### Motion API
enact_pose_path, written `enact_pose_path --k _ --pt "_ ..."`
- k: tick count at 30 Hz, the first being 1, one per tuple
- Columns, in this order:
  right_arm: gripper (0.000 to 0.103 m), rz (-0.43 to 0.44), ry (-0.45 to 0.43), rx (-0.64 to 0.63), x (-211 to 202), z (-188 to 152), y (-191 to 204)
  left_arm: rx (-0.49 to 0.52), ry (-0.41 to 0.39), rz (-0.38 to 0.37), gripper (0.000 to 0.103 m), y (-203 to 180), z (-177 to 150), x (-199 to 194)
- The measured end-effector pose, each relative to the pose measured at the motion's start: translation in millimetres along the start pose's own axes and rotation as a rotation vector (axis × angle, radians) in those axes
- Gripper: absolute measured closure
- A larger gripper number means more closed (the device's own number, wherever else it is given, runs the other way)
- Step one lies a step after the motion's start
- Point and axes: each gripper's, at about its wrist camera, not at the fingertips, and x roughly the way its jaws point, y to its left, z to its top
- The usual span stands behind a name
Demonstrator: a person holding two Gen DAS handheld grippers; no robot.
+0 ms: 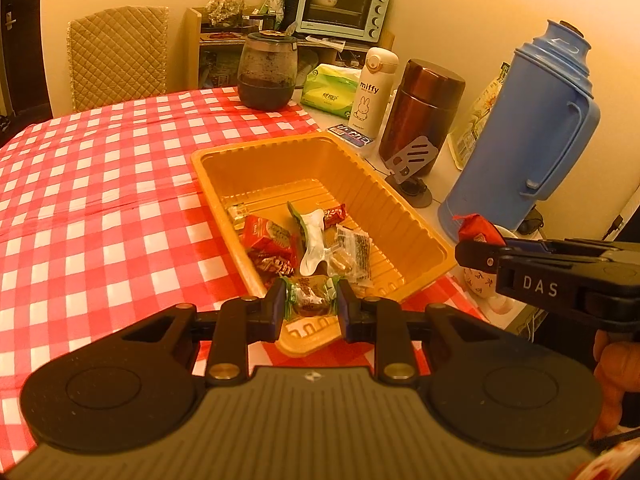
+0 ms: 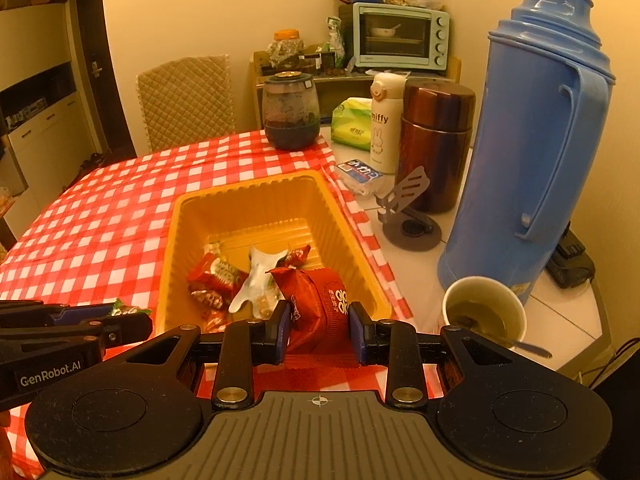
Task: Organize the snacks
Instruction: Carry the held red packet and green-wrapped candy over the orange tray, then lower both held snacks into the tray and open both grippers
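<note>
An orange plastic tray (image 1: 404, 200) (image 2: 176, 240) sits on the red checked tablecloth and holds several wrapped snacks (image 1: 272, 240) (image 2: 216, 276). My left gripper (image 1: 310, 306) is shut on a small green-edged candy (image 1: 312, 296), just above the tray's near rim. My right gripper (image 2: 318, 330) is shut on a red snack packet (image 2: 316, 304) over the tray's near right corner. In the left wrist view the right gripper (image 1: 476, 248) comes in from the right with the red packet (image 1: 476, 230). The right wrist view shows the left gripper (image 2: 132, 320) at the left edge with the candy's green tip (image 2: 128, 310).
Right of the tray stand a tall blue thermos (image 1: 532, 132) (image 2: 532, 140), a brown steel jar (image 1: 424, 108), a white Miffy bottle (image 1: 370, 88), a grey phone stand (image 2: 408, 216) and a paper cup of tea (image 2: 484, 312). A dark glass jar (image 1: 268, 72) stands at the far table edge.
</note>
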Motion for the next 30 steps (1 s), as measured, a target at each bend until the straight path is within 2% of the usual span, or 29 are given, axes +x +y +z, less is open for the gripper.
enact_pose_path --k 30 --pt "0.072 0.060 0.045 -0.021 78 38 -5 0.015 0.041 0.000 0.080 18 41 76"
